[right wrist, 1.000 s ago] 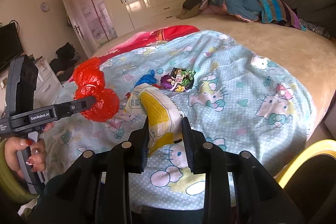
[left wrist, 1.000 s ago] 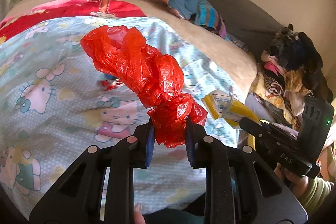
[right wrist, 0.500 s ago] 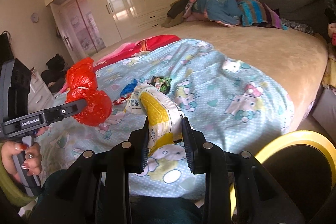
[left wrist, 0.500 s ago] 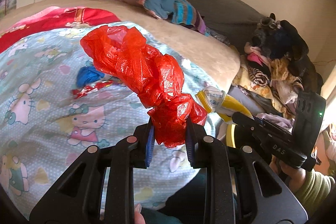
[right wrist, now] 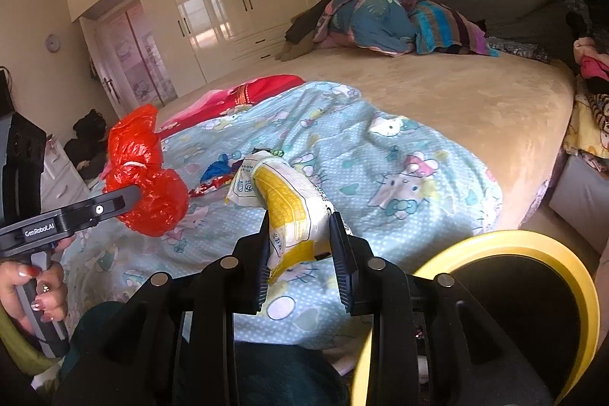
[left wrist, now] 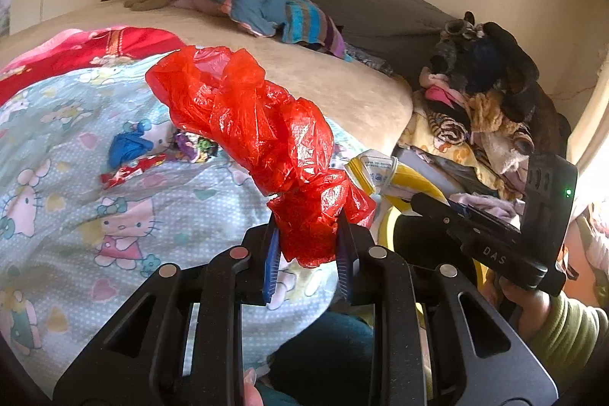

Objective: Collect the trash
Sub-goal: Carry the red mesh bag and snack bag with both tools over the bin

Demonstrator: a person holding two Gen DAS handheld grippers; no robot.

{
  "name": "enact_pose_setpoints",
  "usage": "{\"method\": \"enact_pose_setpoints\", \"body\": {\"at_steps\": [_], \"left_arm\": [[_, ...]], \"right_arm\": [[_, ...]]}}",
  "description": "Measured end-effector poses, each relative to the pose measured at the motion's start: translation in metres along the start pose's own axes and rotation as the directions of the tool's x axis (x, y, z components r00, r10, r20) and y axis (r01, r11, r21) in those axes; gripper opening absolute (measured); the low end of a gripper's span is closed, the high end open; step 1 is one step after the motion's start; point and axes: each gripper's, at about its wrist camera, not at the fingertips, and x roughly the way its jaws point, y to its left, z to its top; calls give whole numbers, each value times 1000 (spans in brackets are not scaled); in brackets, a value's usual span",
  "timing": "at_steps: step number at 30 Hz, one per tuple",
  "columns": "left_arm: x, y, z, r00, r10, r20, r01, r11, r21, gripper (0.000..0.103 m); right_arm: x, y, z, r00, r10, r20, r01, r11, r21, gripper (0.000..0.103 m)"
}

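My left gripper [left wrist: 306, 246] is shut on a crumpled red plastic bag [left wrist: 251, 124] and holds it in the air over the bed's near edge; the bag also shows in the right wrist view [right wrist: 144, 177]. My right gripper [right wrist: 298, 242] is shut on a yellow and white snack wrapper [right wrist: 281, 193], held above the bedspread; it shows in the left wrist view [left wrist: 380, 170] too. A yellow-rimmed bin [right wrist: 506, 246] with a dark inside stands low at the right. A blue wrapper [left wrist: 127, 147], a red wrapper [left wrist: 131, 170] and a purple wrapper [left wrist: 194, 143] lie on the bedspread.
The bed has a light blue cartoon bedspread [right wrist: 380, 155] and a beige blanket [right wrist: 475, 94]. Folded clothes [right wrist: 384, 21] lie at the head. A clothes pile [left wrist: 483, 109] stands at the right. White wardrobes [right wrist: 228, 6] line the far wall.
Both grippers have swung to the right with their loads still held. The yellow bin has come further into the right wrist view, and more wrappers on the bedspread show in the left wrist view.
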Motion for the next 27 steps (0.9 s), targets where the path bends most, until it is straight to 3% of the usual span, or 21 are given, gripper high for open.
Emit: {"method": "enact_pose_setpoints", "body": {"at_steps": [27], "left_arm": [[23, -61, -8, 993, -109, -55, 114, 988, 101, 19]], "right_arm": [[-56, -60, -21, 992, -125, 3, 125, 990, 66, 27]]}}
